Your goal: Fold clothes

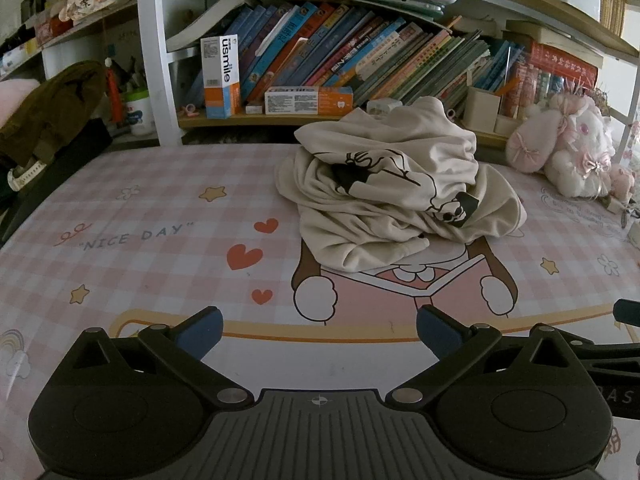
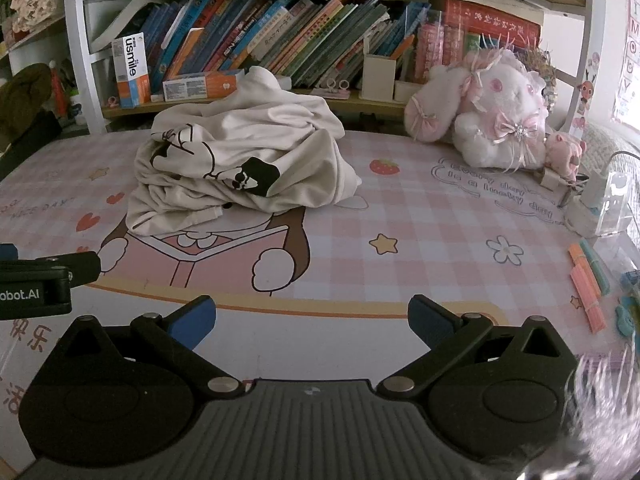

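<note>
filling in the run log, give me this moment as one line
phase: pre-grasp | left gripper: open, empty | right gripper: open, empty | cream shirt: crumpled heap on desk mat, untouched

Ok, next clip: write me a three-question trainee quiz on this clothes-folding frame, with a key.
1. True or false: the cream garment lies neatly folded on the checked mat.
2. Which claw grips cloth? A) left claw B) right claw C) neither
3. Fill in: the plush toy beside the bookshelf is a pink and white ____.

Key
1. False: it sits in a crumpled heap.
2. C: both stand open, short of the garment.
3. Rabbit.
</note>
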Demonstrator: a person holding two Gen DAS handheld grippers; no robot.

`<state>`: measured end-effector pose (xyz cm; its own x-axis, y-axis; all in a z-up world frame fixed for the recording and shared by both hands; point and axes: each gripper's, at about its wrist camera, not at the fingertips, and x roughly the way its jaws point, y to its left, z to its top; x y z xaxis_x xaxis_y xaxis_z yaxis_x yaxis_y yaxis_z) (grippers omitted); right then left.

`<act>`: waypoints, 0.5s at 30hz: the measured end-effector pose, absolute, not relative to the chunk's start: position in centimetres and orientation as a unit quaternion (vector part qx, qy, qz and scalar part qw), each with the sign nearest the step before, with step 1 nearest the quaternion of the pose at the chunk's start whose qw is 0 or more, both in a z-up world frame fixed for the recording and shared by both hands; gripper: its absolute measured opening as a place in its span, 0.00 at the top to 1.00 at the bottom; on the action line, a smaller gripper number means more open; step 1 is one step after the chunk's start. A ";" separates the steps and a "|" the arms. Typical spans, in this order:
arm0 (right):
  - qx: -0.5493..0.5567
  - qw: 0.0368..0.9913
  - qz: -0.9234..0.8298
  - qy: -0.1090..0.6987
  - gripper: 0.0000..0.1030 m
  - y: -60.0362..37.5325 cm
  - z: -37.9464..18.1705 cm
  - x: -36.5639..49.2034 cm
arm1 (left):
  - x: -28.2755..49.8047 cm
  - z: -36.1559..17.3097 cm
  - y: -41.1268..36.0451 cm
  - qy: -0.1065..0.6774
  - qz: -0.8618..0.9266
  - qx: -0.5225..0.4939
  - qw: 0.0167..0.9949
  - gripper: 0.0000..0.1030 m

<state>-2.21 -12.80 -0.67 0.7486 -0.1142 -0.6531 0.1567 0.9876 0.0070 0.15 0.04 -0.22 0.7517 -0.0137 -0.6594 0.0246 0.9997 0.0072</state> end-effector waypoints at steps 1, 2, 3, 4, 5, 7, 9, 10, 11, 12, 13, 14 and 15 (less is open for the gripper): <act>0.031 0.934 -0.073 0.347 0.00 -12.8 -0.7 -2.2 | 0.2 -0.2 0.1 0.352 -0.011 0.007 0.936 0.00; 0.030 0.934 -0.073 0.347 0.00 -12.8 -0.7 -2.2 | 0.2 -0.2 0.1 0.352 -0.011 0.007 0.936 0.00; 0.030 0.934 -0.073 0.347 0.00 -12.8 -0.7 -2.2 | 0.2 -0.2 0.1 0.352 -0.011 0.007 0.936 0.00; 0.031 0.934 -0.072 0.347 0.00 -12.8 -0.6 -2.2 | 0.2 -0.2 0.1 0.353 -0.011 0.008 0.936 0.00; 0.031 0.934 -0.072 0.347 0.00 -12.8 -0.6 -2.2 | 0.2 -0.1 0.0 0.353 -0.011 0.008 0.936 0.00; 0.031 0.934 -0.072 0.348 0.00 -12.8 -0.6 -2.1 | 0.2 -0.1 0.0 0.352 -0.012 0.009 0.936 0.00; 0.031 0.934 -0.072 0.348 0.00 -12.8 -0.7 -2.1 | 0.2 -0.1 0.0 0.351 -0.012 0.010 0.936 0.00; 0.031 0.934 -0.072 0.348 0.00 -12.8 -0.7 -2.1 | 0.2 -0.1 0.0 0.351 -0.012 0.010 0.936 0.00; 0.031 0.934 -0.072 0.348 0.00 -12.8 -0.7 -2.1 | 0.2 -0.1 0.0 0.352 -0.012 0.010 0.936 0.00; 0.031 0.934 -0.071 0.348 0.00 -12.8 -0.7 -2.1 | 0.2 -0.2 0.1 0.352 -0.012 0.010 0.936 0.00; 0.030 0.934 -0.071 0.348 0.00 -12.8 -0.7 -2.0 | 0.2 -0.2 0.1 0.352 -0.012 0.010 0.936 0.00; 0.030 0.934 -0.071 0.349 0.00 -12.7 -0.7 -2.0 | 0.2 -0.2 0.1 0.352 -0.012 0.010 0.936 0.00; 0.030 0.934 -0.071 0.349 0.00 -12.7 -0.7 -2.0 | 0.2 -0.1 0.1 0.352 -0.012 0.010 0.936 0.00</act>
